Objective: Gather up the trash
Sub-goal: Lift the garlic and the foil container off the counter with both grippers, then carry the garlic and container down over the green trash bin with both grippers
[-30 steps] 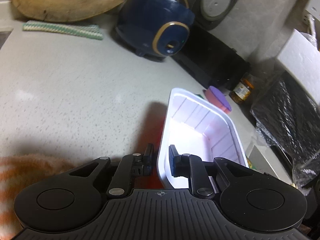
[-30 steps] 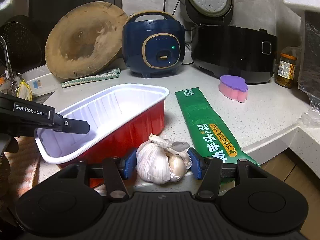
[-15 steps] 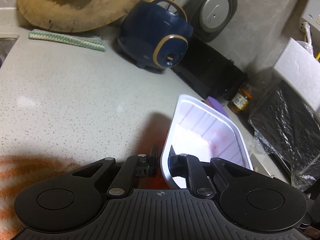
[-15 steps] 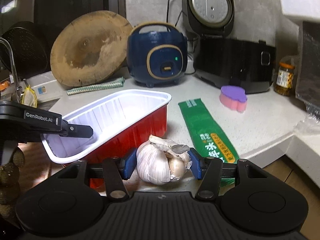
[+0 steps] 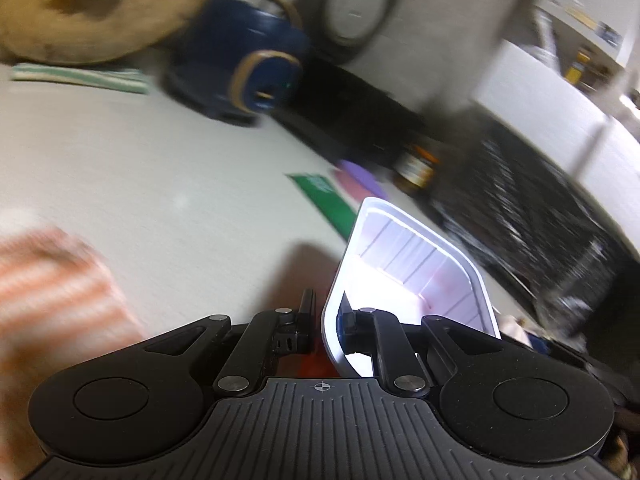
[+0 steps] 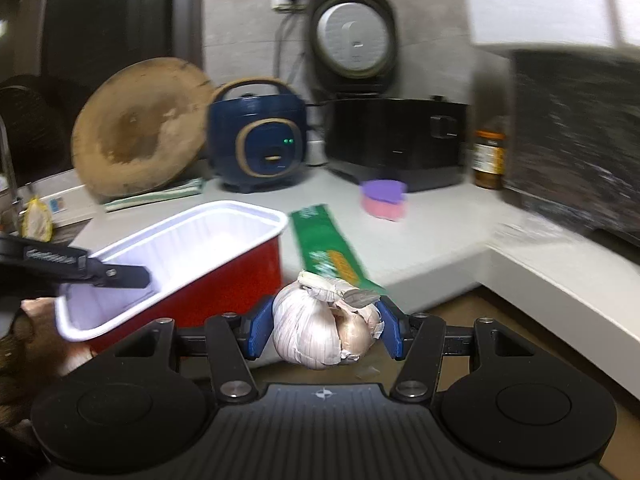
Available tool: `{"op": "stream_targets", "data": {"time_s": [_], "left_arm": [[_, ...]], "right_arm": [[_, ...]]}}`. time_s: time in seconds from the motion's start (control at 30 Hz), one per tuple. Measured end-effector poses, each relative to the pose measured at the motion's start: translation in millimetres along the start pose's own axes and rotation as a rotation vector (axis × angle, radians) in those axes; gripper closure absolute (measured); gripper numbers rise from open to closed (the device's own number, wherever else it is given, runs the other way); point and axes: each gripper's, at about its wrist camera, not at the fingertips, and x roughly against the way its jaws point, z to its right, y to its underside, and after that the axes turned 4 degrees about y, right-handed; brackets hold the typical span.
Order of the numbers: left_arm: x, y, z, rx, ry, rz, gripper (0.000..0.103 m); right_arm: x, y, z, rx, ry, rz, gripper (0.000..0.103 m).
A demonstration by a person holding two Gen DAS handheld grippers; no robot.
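My left gripper point(image 5: 326, 322) is shut on the near rim of a red tray with a white inside point(image 5: 416, 264) and holds it lifted off the counter; the tray also shows in the right wrist view point(image 6: 224, 256), with the left gripper's finger point(image 6: 120, 276) inside its wall. My right gripper point(image 6: 320, 328) is shut on a garlic bulb point(image 6: 316, 328) with loose papery skin, held near the counter's front edge beside the tray. A green wrapper point(image 6: 324, 248) lies flat on the counter behind the garlic and shows in the left wrist view point(image 5: 324, 196).
At the back stand a round wooden board point(image 6: 140, 132), a blue rice cooker point(image 6: 260, 144), a black cooker with its lid up point(image 6: 396, 136) and a jar point(image 6: 488, 156). A pink and purple sponge point(image 6: 384, 200) and a striped cloth point(image 5: 48, 280) lie on the counter point(image 5: 140, 184).
The left gripper has lifted and swung the tray right and away from the back wall. The right gripper has risen with the garlic. Both views are motion-blurred.
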Motion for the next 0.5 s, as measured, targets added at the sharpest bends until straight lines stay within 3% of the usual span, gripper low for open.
{"op": "stream_targets", "data": {"time_s": [0.23, 0.37, 0.5], "left_arm": [[-27.5, 29.7, 41.6, -0.092, 0.200, -0.153, 0.090], [-72.5, 58.2, 60.7, -0.125, 0.236, -0.300, 0.090], [-126.7, 98.5, 70.7, -0.155, 0.230, -0.450, 0.090]], "right_arm": [[35.8, 39.6, 63.8, -0.093, 0.193, -0.024, 0.049], [41.2, 66.6, 104.2, -0.166, 0.329, -0.069, 0.048], [44.1, 93.9, 140.5, -0.276, 0.398, -0.114, 0.048]]}}
